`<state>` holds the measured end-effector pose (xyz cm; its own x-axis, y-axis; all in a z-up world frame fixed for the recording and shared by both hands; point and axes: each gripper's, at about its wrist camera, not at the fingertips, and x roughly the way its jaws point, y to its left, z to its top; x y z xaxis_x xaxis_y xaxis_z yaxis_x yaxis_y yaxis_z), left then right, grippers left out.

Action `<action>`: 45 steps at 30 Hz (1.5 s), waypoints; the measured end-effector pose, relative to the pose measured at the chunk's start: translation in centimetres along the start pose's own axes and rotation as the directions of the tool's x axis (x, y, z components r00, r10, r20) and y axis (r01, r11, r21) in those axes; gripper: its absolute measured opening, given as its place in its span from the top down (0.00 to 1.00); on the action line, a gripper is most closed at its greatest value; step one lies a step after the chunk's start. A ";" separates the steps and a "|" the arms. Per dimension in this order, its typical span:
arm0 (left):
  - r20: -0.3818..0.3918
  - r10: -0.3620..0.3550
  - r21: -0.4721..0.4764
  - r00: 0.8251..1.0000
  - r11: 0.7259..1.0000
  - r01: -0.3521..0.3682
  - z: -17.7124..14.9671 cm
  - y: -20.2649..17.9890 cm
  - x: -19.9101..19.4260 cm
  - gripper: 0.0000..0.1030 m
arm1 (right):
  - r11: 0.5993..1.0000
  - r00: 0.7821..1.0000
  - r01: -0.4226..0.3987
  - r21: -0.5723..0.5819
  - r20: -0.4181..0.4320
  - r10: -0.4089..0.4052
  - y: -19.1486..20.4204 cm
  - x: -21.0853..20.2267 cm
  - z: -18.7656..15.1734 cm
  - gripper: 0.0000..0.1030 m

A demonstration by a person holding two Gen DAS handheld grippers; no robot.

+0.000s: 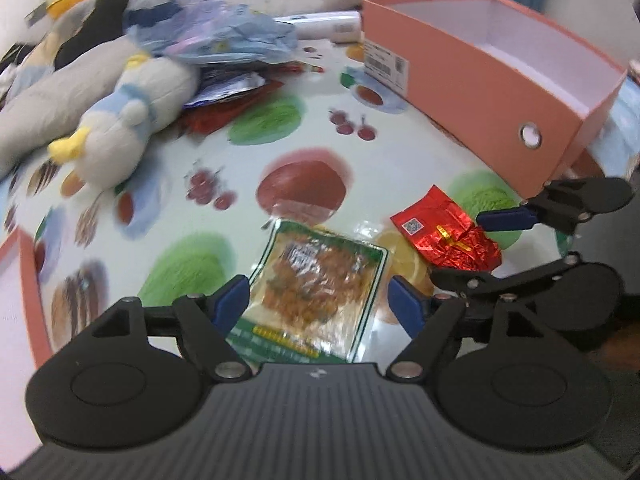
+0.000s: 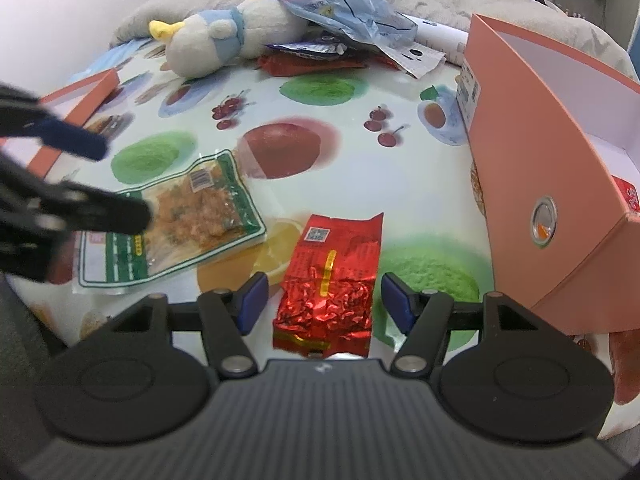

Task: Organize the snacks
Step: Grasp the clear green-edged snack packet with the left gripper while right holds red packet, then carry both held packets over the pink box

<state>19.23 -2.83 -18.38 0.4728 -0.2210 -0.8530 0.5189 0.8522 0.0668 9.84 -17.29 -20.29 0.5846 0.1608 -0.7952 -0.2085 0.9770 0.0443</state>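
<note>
A clear snack packet with green edging (image 1: pixel 316 276) (image 2: pixel 176 224) lies flat on the fruit-print tablecloth (image 1: pixel 304 140). My left gripper (image 1: pixel 320 304) (image 2: pixel 100 176) hangs over it, open, one blue pad on each side and neither touching it. Just to its right lies a red foil packet (image 1: pixel 448 236) (image 2: pixel 332 280). My right gripper (image 2: pixel 325 302) (image 1: pixel 480 246) straddles that packet, open, with gaps between the pads and the foil. A salmon-pink box (image 1: pixel 480 80) (image 2: pixel 540 160) stands open at the right, with something red (image 2: pixel 630 196) showing inside.
The box's lid (image 1: pixel 28 280) (image 2: pixel 80 96) lies at the left. A plush duck (image 1: pixel 132 120) (image 2: pixel 216 44) lies at the back beside a heap of blue and red snack bags (image 1: pixel 224 40) (image 2: pixel 340 8). A white tube (image 1: pixel 328 24) sits behind the box.
</note>
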 end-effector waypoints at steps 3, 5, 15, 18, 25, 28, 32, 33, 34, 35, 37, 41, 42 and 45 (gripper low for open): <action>-0.015 -0.005 0.038 1.000 0.999 0.006 0.5 -0.3 2.0 0.17 | 1.000 1.000 -0.007 -0.007 0.007 0.007 0.0 0.0 0.1 0.37; -0.040 -0.009 0.072 0.999 0.997 0.012 0.6 -0.4 3.3 0.17 | 1.000 1.000 0.002 -0.013 0.007 -0.002 0.0 0.1 0.1 0.39; -0.095 -0.024 0.156 0.995 0.987 0.039 0.8 0.4 7.0 0.10 | 0.999 1.000 -0.012 -0.030 -0.012 0.012 -0.3 1.1 -0.2 0.39; -0.092 -0.025 0.154 0.995 0.987 0.039 0.9 0.5 7.5 0.07 | 0.999 1.000 -0.006 -0.047 -0.008 0.006 -0.1 1.4 -0.2 0.39; -0.108 -0.099 -0.010 0.989 0.995 0.099 0.7 2.1 8.7 0.05 | 0.997 1.000 -0.017 -0.081 -0.007 0.016 0.2 1.7 0.0 0.46; -0.102 -0.094 -0.017 0.990 0.996 0.093 0.6 1.8 8.6 0.07 | 0.996 1.000 -0.008 -0.088 -0.016 0.007 0.3 1.5 0.1 0.46; -0.087 -0.082 -0.050 0.993 0.996 0.078 0.5 1.6 8.0 0.22 | 0.996 1.000 0.012 -0.084 -0.019 -0.014 0.1 1.4 0.1 0.47; -0.082 -0.077 -0.065 0.994 0.995 0.072 0.5 1.7 7.9 0.27 | 0.997 1.000 0.012 -0.075 -0.021 -0.013 -0.1 1.3 0.1 0.47; -0.078 -0.078 -0.080 0.994 0.994 0.072 0.5 1.8 7.7 0.30 | 0.998 1.000 0.011 -0.070 -0.022 -0.012 -0.2 1.3 0.1 0.47; -0.075 -0.076 -0.095 0.994 0.993 0.069 0.4 1.8 7.6 0.34 | 0.998 1.000 0.011 -0.067 -0.022 -0.013 -0.3 1.2 0.1 0.47; -0.070 -0.073 -0.115 0.995 0.991 0.064 0.4 1.8 7.3 0.40 | 0.998 1.000 0.015 -0.064 -0.021 -0.017 -0.4 1.1 0.0 0.47; -0.061 -0.081 -0.175 0.995 0.982 0.069 0.2 1.8 6.7 0.50 | 0.999 1.000 0.019 -0.045 -0.018 -0.020 -0.5 0.7 0.0 0.47; -0.060 -0.083 -0.190 0.995 0.979 0.071 0.2 1.8 6.5 0.51 | 0.999 1.000 0.019 -0.037 -0.016 -0.020 -0.6 0.6 0.1 0.47; -0.048 -0.077 -0.225 0.996 0.972 0.064 0.1 1.7 5.8 0.52 | 1.000 1.000 0.020 -0.018 -0.009 -0.020 -0.7 0.2 0.4 0.47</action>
<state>22.91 -2.66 -23.17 0.3971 -0.2627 -0.8794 0.3743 0.9212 -0.1063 10.41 -17.90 -20.24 0.5817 0.1397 -0.8014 -0.2106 0.9774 0.0176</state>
